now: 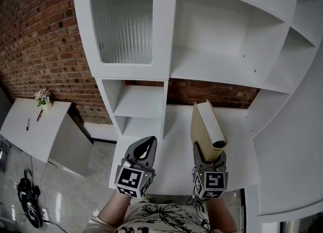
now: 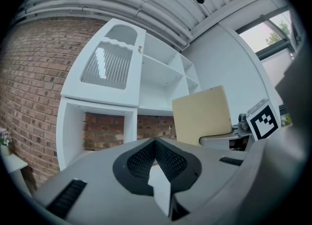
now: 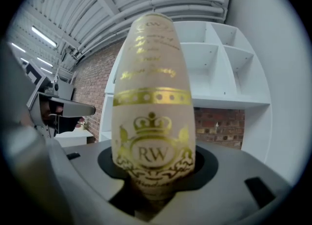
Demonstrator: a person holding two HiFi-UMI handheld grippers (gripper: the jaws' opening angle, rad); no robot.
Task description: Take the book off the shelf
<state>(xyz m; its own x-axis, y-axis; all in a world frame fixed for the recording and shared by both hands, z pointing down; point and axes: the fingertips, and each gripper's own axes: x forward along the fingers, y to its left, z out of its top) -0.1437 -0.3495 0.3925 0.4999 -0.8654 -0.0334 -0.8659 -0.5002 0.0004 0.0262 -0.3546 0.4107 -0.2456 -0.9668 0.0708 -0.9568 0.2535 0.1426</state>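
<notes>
Matt cream cover on the book [image 1: 206, 126] clamped in the right gripper [image 1: 209, 153], spine stamped in shiny gold foil (paper or cloth, hard to tell). Matt grey plastic on that gripper and the left gripper [image 1: 145, 148]. Ahead of the tips: smooth white-painted shelf [image 1: 217, 70], ribbed translucent door [image 1: 121, 25], rough red brick [image 1: 40, 40].

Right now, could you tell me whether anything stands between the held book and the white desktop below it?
Nothing visible does. The book, clamped in the right tool, is over bare white desktop; the left tool sits apart at its left.
</notes>
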